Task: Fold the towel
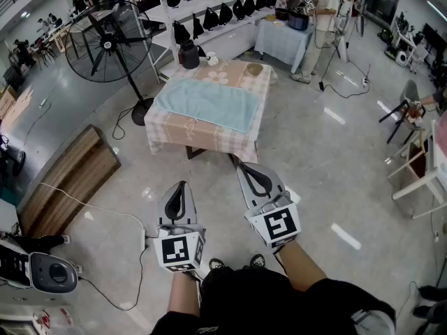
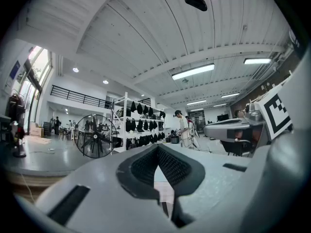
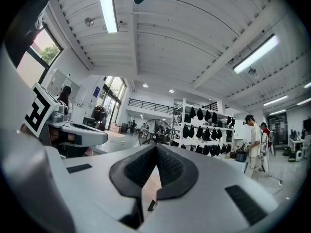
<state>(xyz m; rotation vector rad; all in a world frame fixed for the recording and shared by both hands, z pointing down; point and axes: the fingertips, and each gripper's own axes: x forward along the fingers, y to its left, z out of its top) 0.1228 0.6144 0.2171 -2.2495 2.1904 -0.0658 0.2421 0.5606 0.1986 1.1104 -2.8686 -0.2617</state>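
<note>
A light blue towel (image 1: 207, 104) lies spread flat on a low table with a checked pink cloth (image 1: 201, 137), in the upper middle of the head view. My left gripper (image 1: 181, 185) and right gripper (image 1: 242, 165) hang side by side over the floor, well short of the table's near edge. Both are shut with nothing between the jaws. In the left gripper view the jaw tips (image 2: 157, 146) meet, and the table shows only as a pale sliver through the gap. The right gripper (image 3: 156, 147) looks the same, tips touching.
A big standing fan (image 1: 110, 42) stands left of the table, its cable trailing on the floor. A dark kettle (image 1: 188, 54) and a cup (image 1: 211, 58) sit at the table's far edge. A wooden pallet (image 1: 66, 180) lies left. People (image 1: 323, 14) stand at a far table.
</note>
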